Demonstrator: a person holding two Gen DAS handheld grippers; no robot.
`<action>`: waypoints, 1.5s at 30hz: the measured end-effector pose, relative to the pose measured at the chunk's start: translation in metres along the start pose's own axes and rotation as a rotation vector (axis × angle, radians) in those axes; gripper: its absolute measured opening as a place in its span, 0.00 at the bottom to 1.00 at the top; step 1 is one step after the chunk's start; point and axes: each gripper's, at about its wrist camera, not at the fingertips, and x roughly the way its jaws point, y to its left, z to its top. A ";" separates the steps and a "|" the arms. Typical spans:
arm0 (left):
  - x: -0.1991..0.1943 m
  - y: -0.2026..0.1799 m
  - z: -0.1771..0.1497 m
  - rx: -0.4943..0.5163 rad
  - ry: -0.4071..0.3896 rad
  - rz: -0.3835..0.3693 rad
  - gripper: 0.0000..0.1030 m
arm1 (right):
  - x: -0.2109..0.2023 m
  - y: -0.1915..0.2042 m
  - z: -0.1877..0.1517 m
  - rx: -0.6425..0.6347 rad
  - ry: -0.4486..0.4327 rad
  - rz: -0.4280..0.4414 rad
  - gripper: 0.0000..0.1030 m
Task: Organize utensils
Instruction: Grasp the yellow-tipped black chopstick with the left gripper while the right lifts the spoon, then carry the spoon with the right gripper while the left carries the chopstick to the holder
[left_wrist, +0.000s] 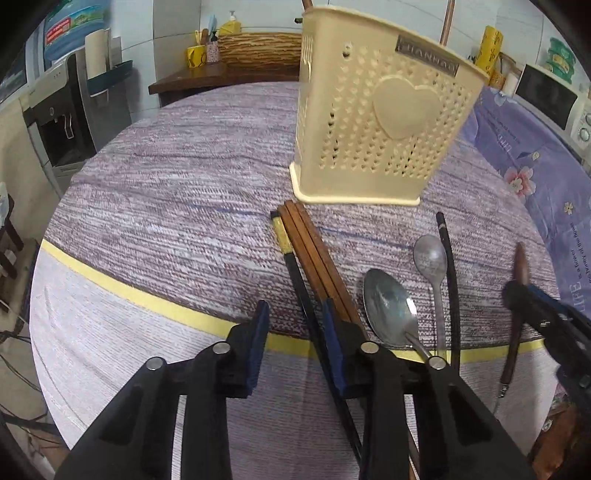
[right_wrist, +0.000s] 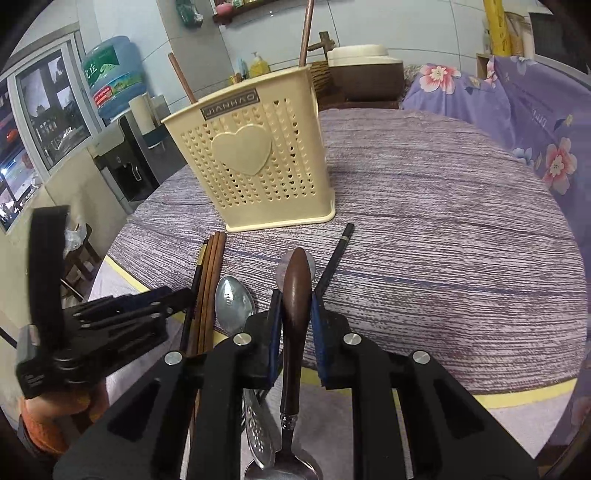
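A cream perforated utensil holder (left_wrist: 373, 122) (right_wrist: 255, 166) stands on the round table, with two brown sticks (right_wrist: 306, 33) upright in it. In front of it lie brown chopsticks (left_wrist: 314, 258), a black gold-banded chopstick (left_wrist: 295, 266), a large metal spoon (left_wrist: 388, 306), a small spoon (left_wrist: 430, 258) and another black chopstick (left_wrist: 448, 277). My left gripper (left_wrist: 295, 325) is low over the cloth; the banded chopstick lies between its jaws beside the right pad, ungripped. My right gripper (right_wrist: 295, 325) (left_wrist: 517, 291) is shut on the brown handle of a wooden-handled spoon (right_wrist: 295, 288), lifted off the table.
A purple woven cloth with a yellow stripe (left_wrist: 184, 184) covers the table. A flowered purple sheet (right_wrist: 535, 122) lies to the right, with a microwave (left_wrist: 554, 99) behind it. A water dispenser (left_wrist: 62, 122) stands at the left. A dark shelf with a basket (left_wrist: 255, 51) is behind the table.
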 end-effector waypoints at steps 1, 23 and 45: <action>0.000 -0.001 -0.001 -0.002 -0.004 0.009 0.26 | -0.004 0.000 -0.001 0.000 -0.006 -0.001 0.16; 0.028 0.011 0.045 -0.014 0.022 0.092 0.12 | -0.021 -0.002 -0.005 0.017 -0.041 0.001 0.16; -0.036 0.040 0.039 -0.115 -0.133 -0.060 0.08 | -0.051 -0.038 -0.007 0.061 -0.146 -0.051 0.16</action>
